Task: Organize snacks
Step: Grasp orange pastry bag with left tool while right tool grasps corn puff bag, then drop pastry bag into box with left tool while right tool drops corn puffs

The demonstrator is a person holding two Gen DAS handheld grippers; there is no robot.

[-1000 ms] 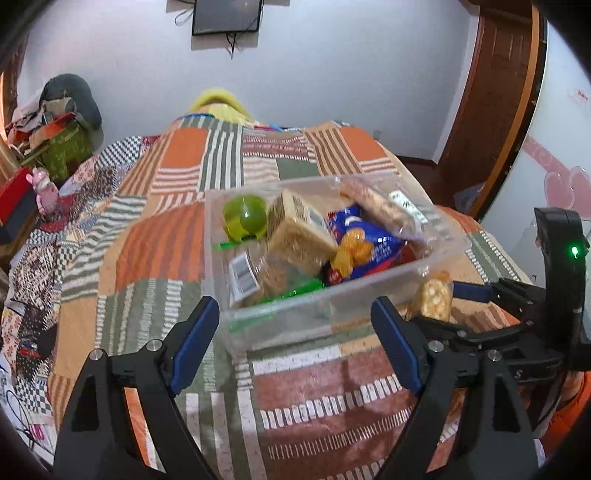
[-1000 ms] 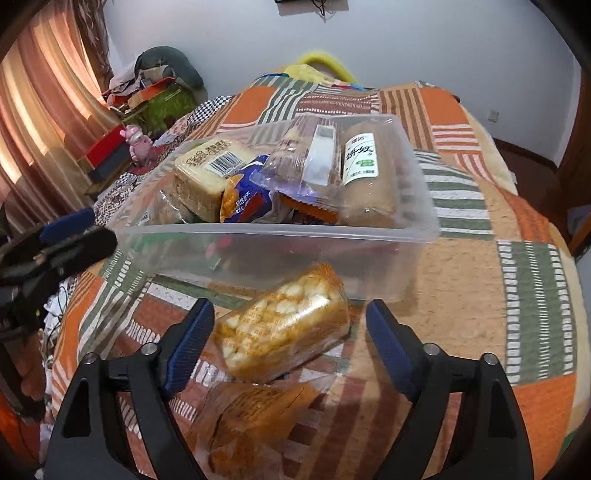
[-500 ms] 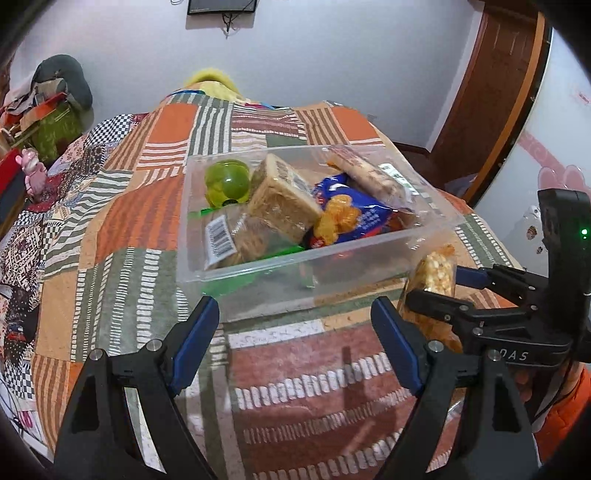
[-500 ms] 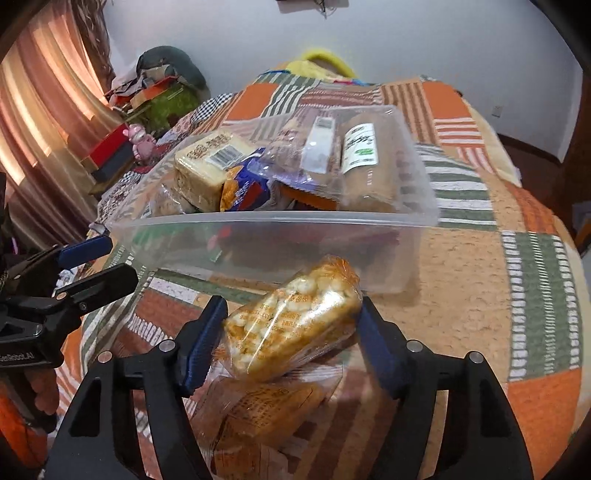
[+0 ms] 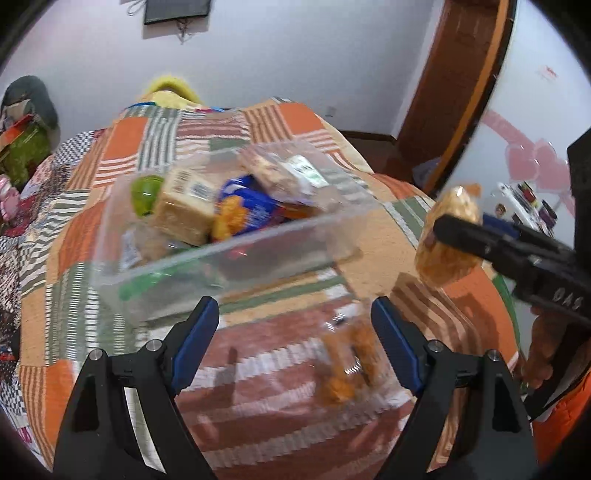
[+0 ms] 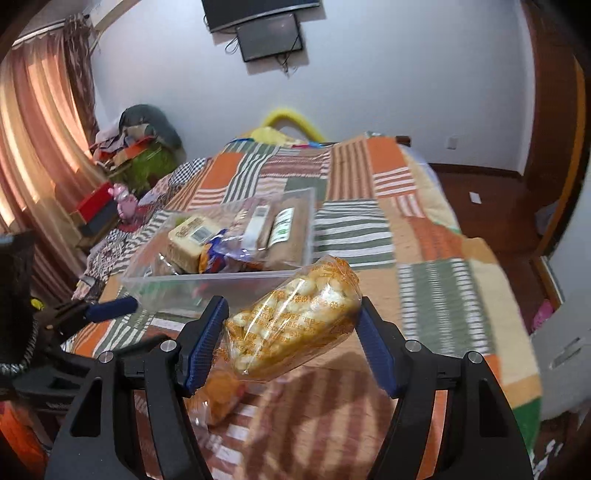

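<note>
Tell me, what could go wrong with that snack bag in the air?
The right gripper pinches a soft, crinkly snack bag lifted off the bed; it might slip out or get squashed. The clear box already looks crowded, so the bag may not sit flat inside. Another bag still lies on the blanket.

You are working in a home bedroom: a bed spread with an orange, green and white striped patchwork quilt [image 6: 369, 221] fills the room, long reddish-brown curtains [image 6: 40, 147] hang along its left side, a dark flat screen [image 6: 269, 35] is mounted on the pale wall, and a brown wooden door frame [image 5: 454, 92] stands past the bed's right edge
</note>
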